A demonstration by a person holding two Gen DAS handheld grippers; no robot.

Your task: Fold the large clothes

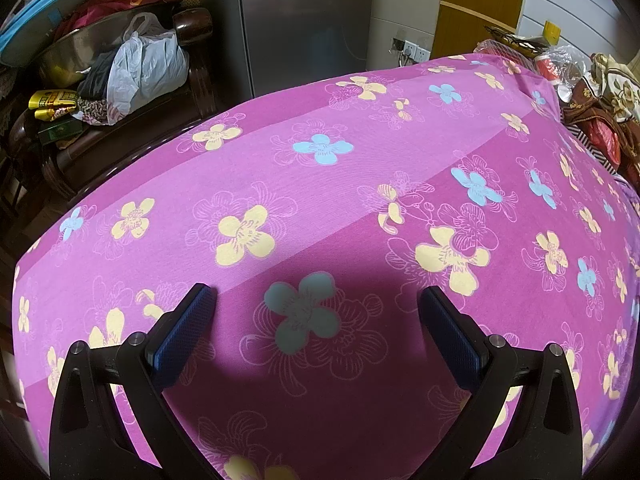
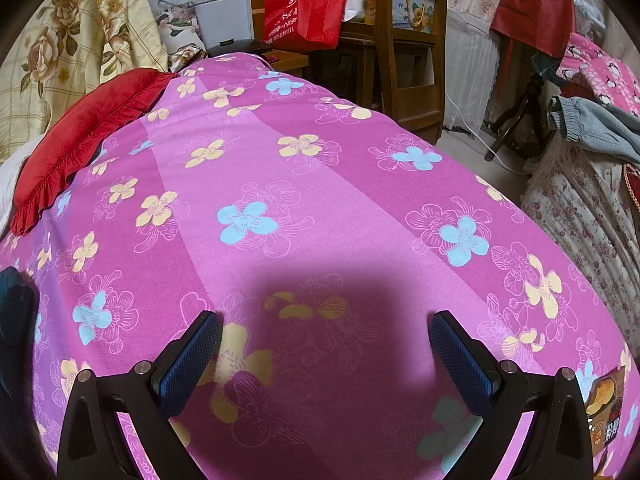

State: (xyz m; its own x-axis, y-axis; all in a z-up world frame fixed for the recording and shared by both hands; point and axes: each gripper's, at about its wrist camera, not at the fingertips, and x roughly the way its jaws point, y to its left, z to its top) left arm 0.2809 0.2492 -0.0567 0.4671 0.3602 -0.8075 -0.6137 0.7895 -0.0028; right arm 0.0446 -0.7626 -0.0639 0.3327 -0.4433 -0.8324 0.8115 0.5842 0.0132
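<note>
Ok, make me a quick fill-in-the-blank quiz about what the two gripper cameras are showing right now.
1. Both the left gripper and the right gripper are ____, with nothing between their fingers.
2. The flowers printed on the pink floral sheet are yellow and ____.
3. The ruffled cushion lying at the sheet's edge in the right wrist view is ____.
4. The tote bag on the wooden shelf is ____.

Missing words: open; blue; red; red
</note>
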